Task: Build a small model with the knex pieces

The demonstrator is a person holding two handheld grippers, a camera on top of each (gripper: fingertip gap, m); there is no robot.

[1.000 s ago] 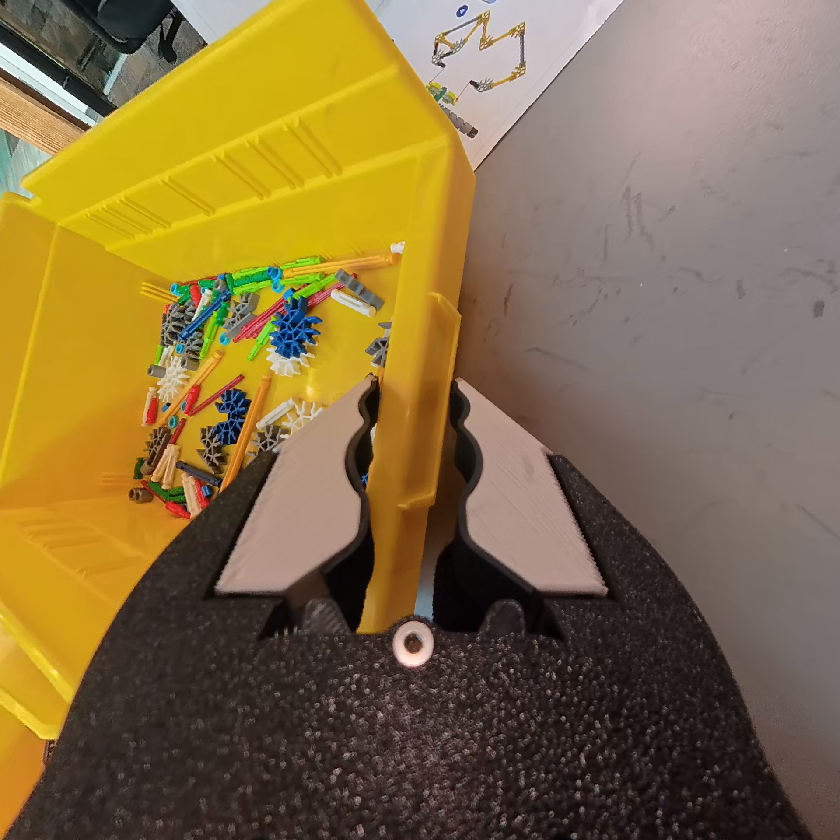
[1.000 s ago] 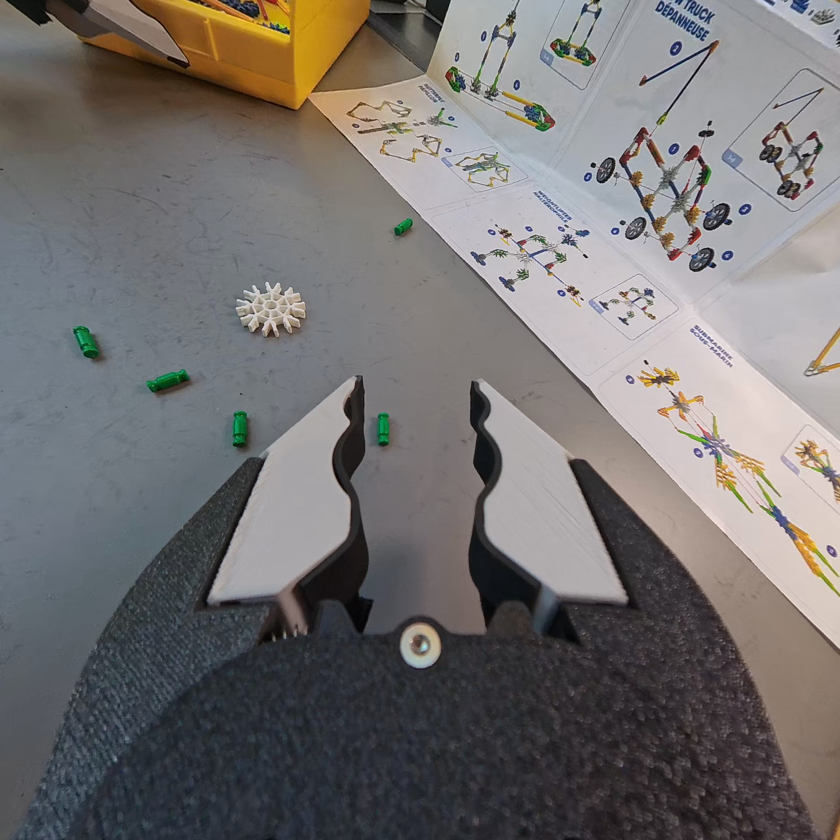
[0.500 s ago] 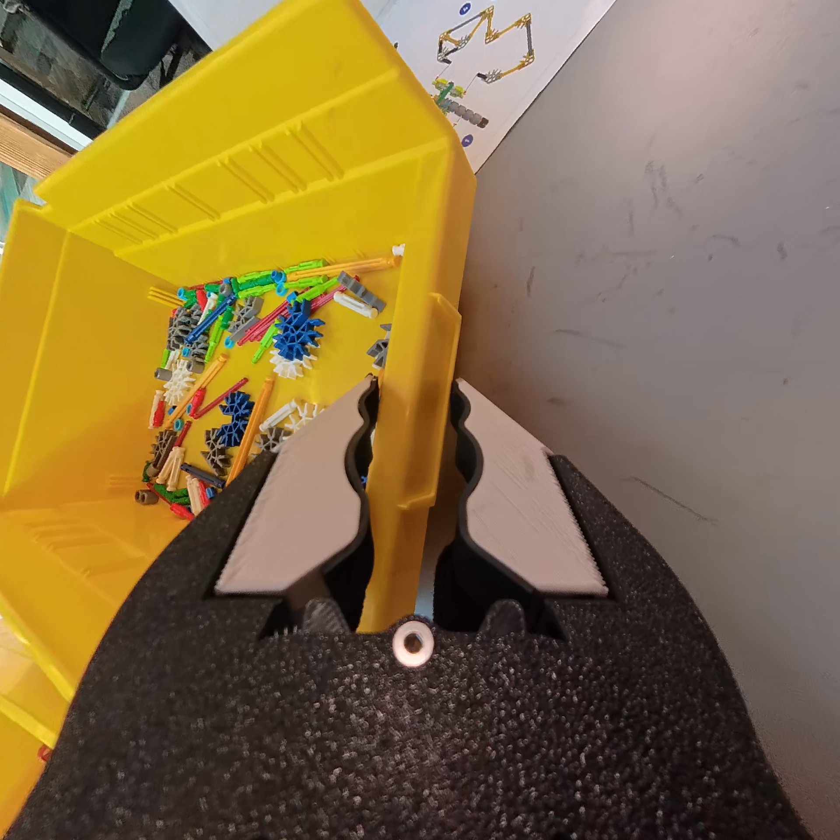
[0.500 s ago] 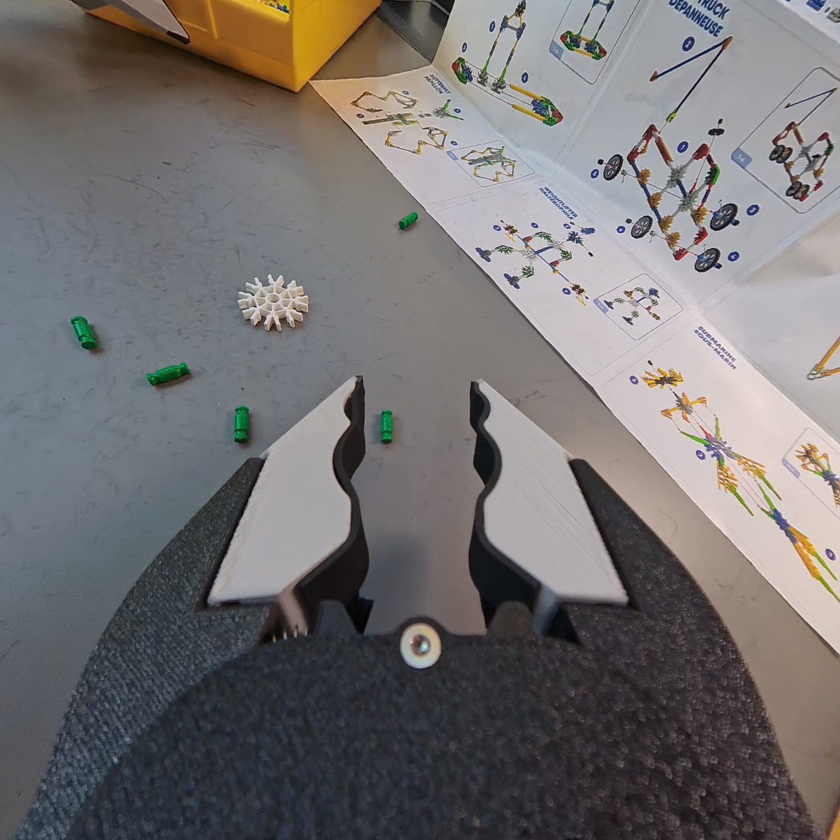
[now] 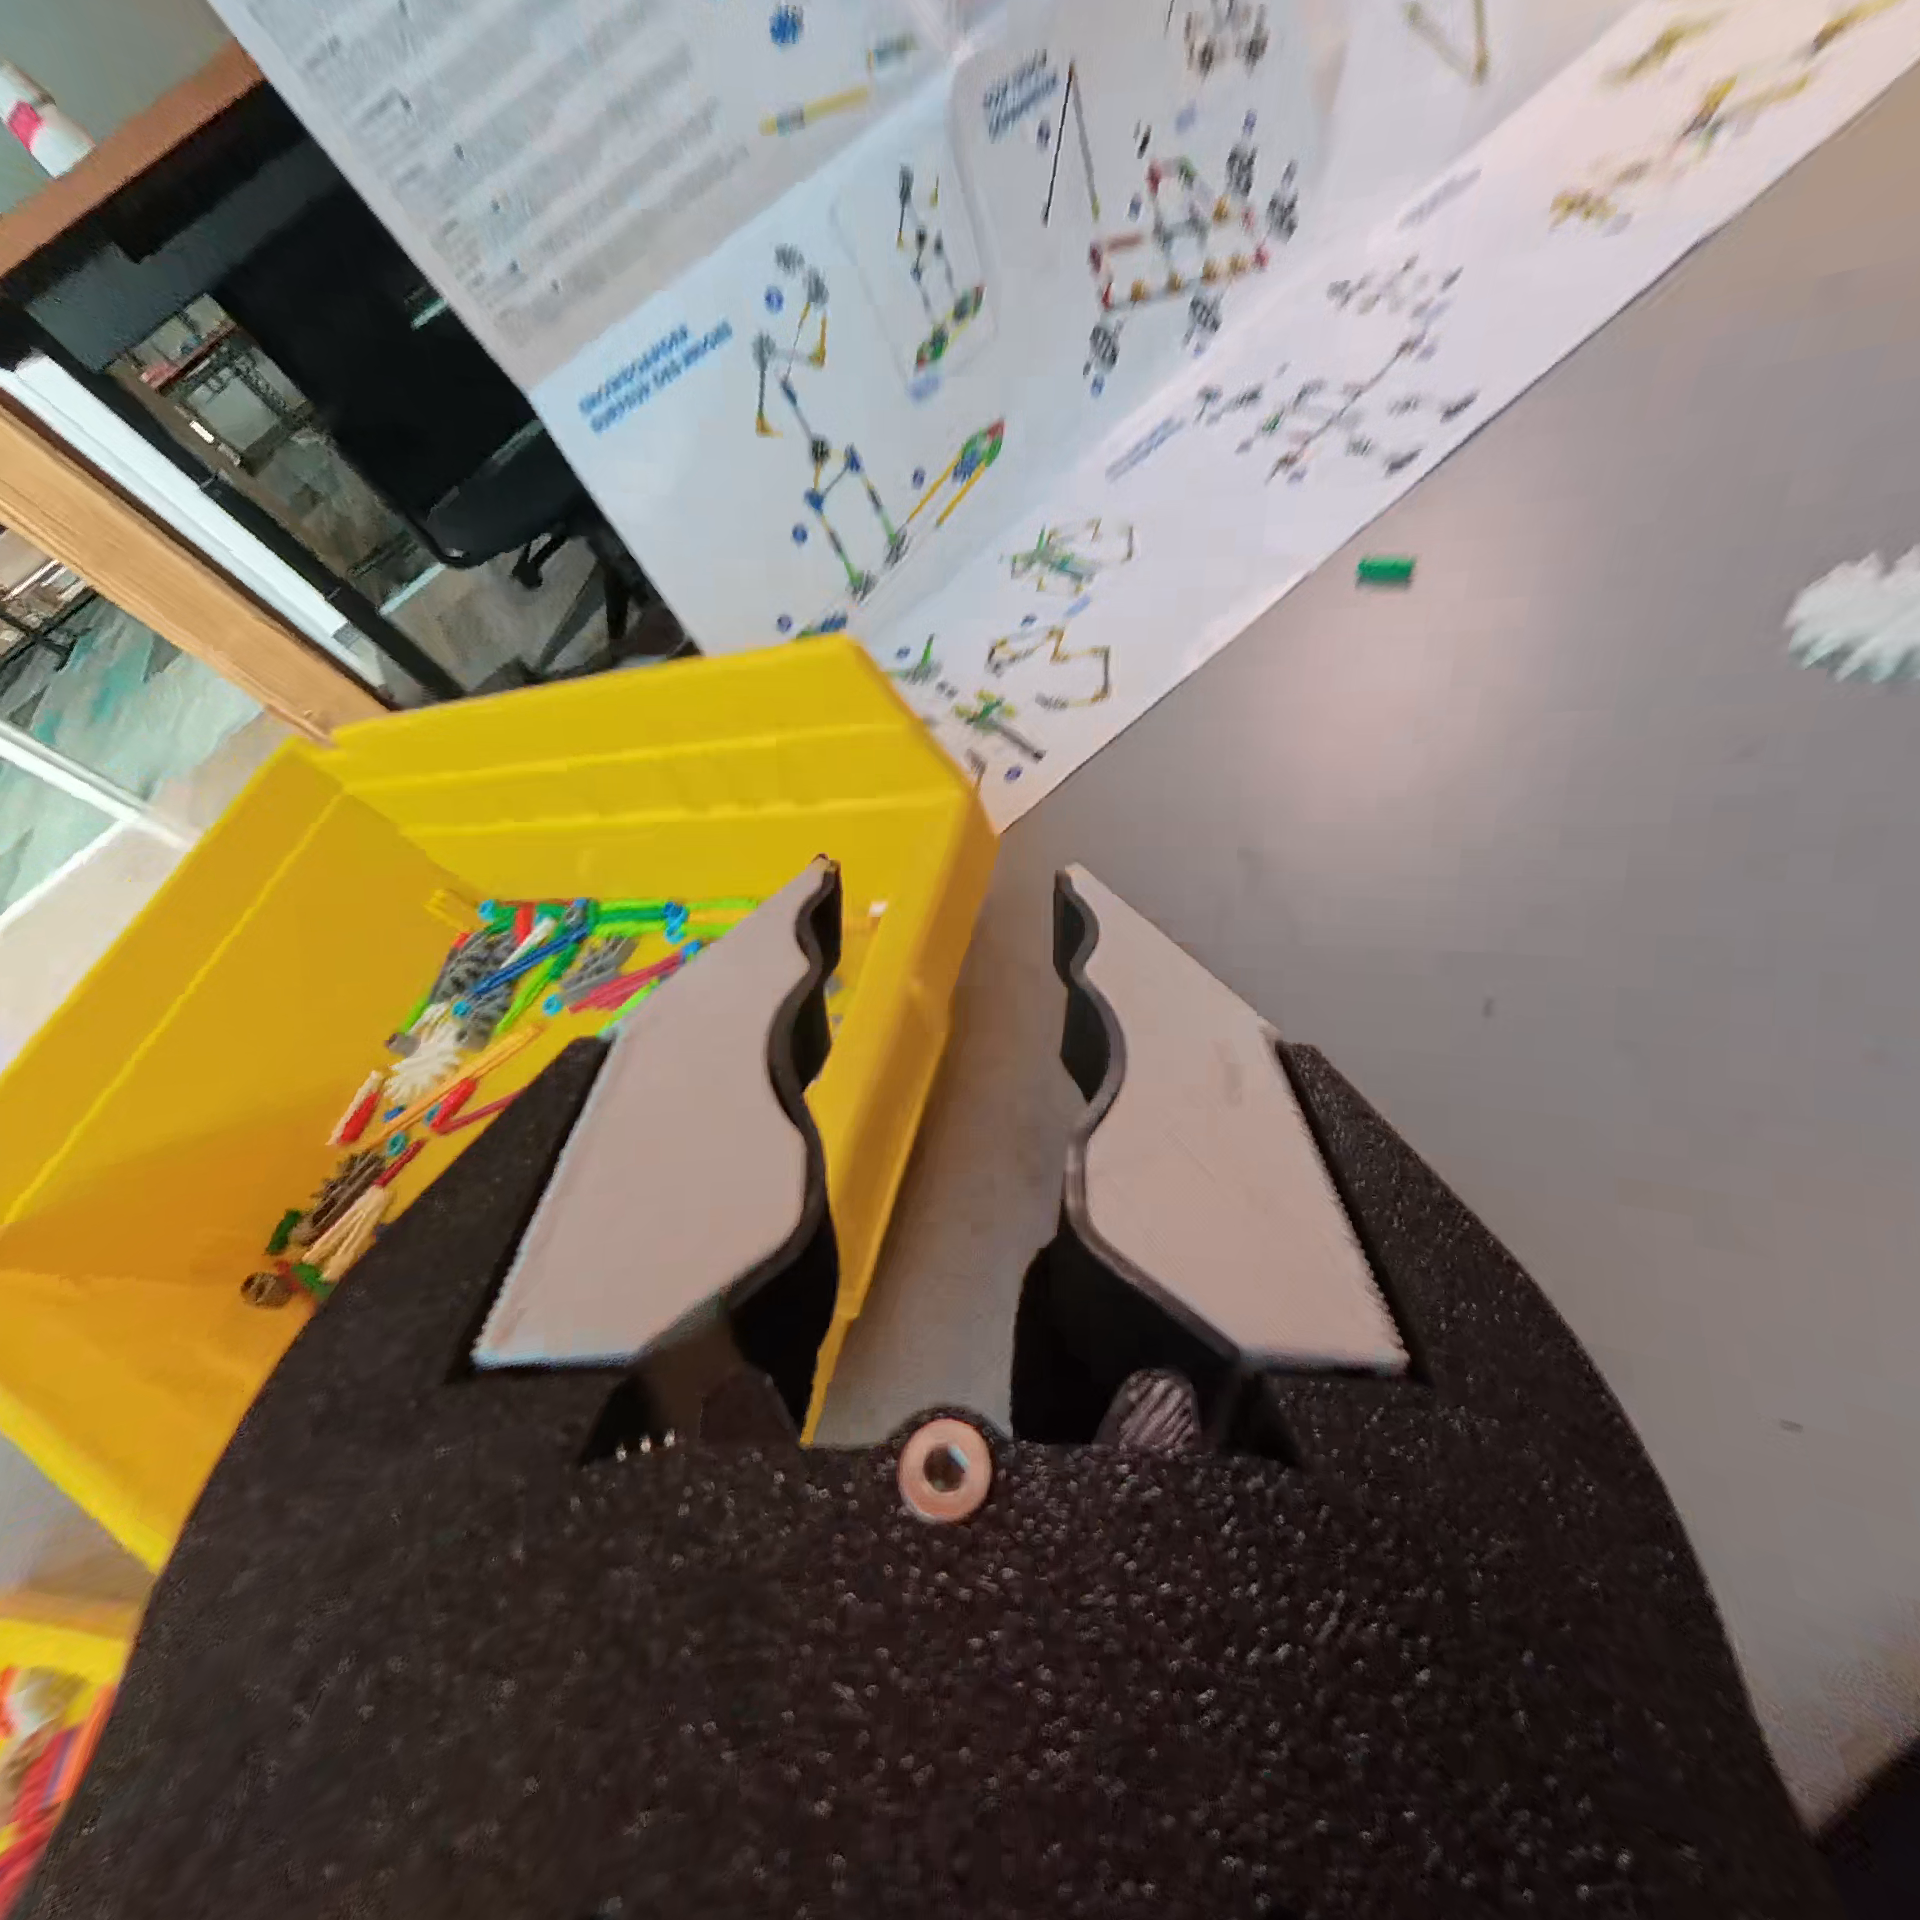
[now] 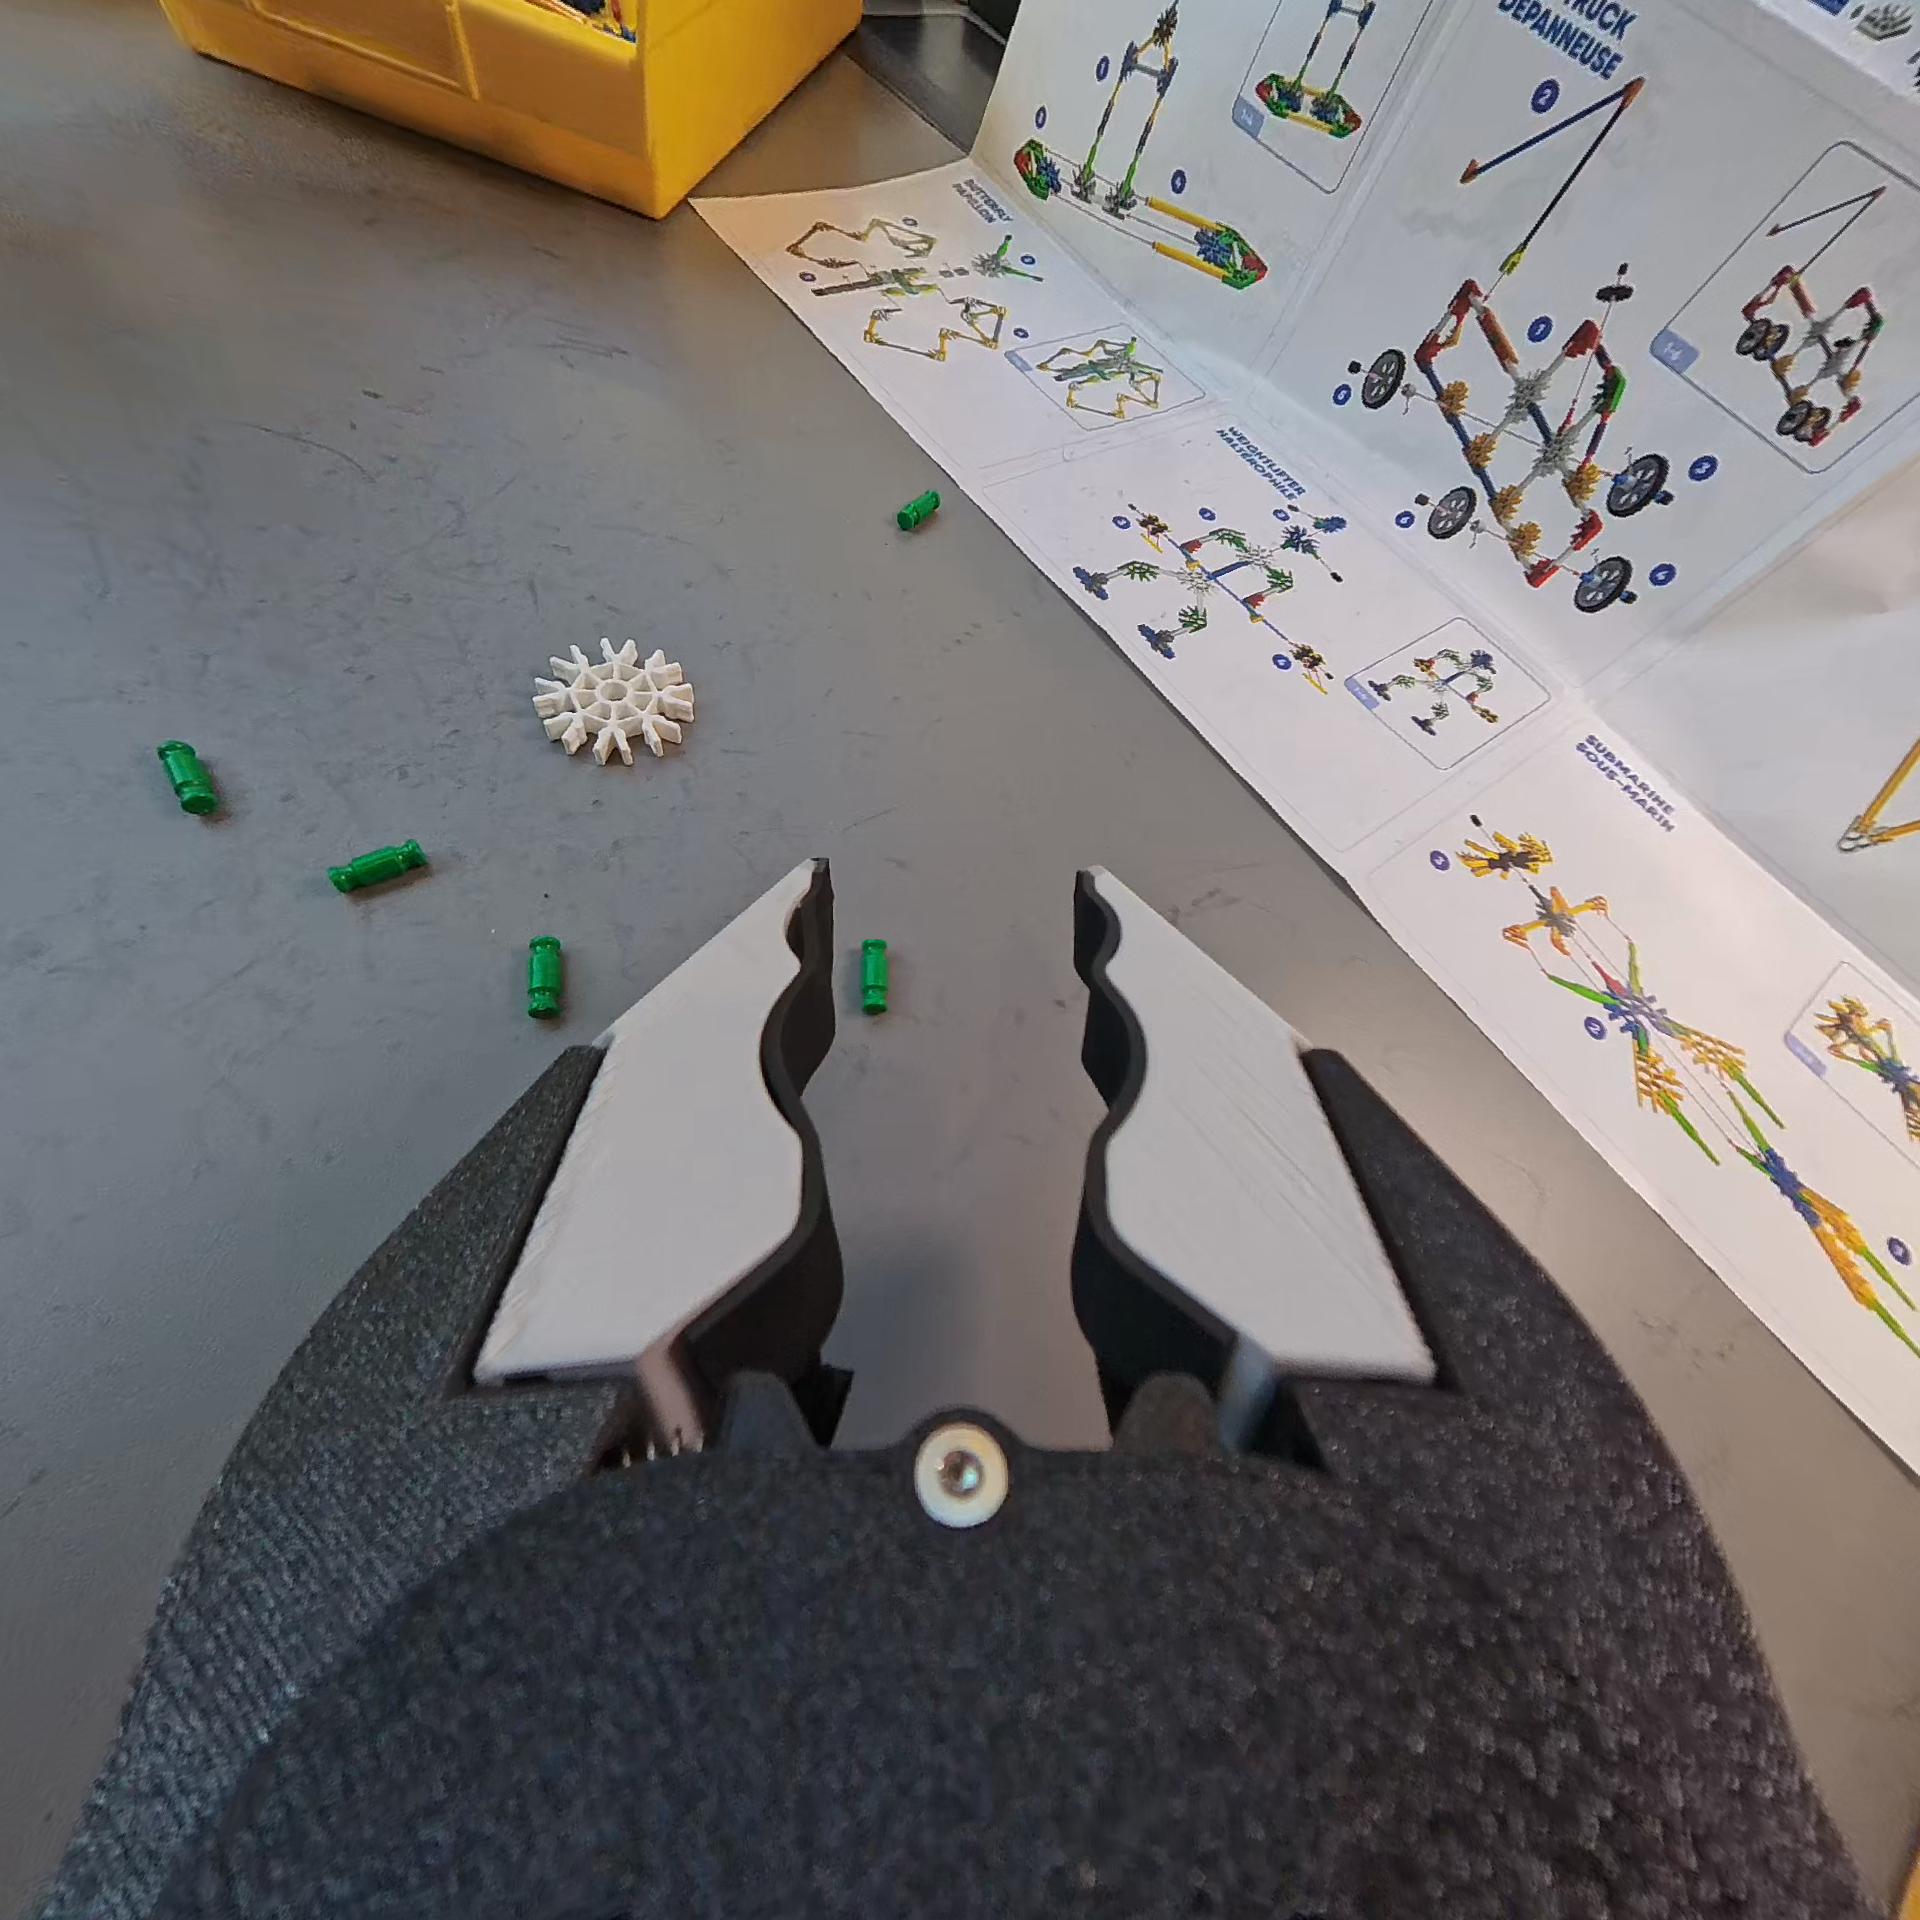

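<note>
My left gripper (image 5: 943, 894) is open and empty, above the right wall of a yellow bin (image 5: 665, 769) that holds several coloured construction-toy rods and connectors (image 5: 520, 977). The wall is no longer between the jaws. My right gripper (image 6: 951, 878) is open and empty, low over the grey table. A small green rod (image 6: 874, 975) lies just inside its left fingertip. A white snowflake connector (image 6: 613, 698) lies ahead to the left, with more green rods (image 6: 376, 865) around it. The bin's corner (image 6: 582, 94) shows at the top left of the right wrist view.
A large unfolded instruction sheet (image 6: 1455, 436) covers the table's right side and also shows in the left wrist view (image 5: 1039, 364). One green rod (image 6: 918, 509) lies by its edge. Another yellow container (image 5: 52, 1683) sits at the lower left. Dark furniture (image 5: 343, 343) stands beyond the table. About 35 centimetres separates my left fingertips from my right.
My left gripper has let go of the bin's wall, opened wider and pulled back up and to the right; its view is blurred by motion. My right gripper has barely moved.
</note>
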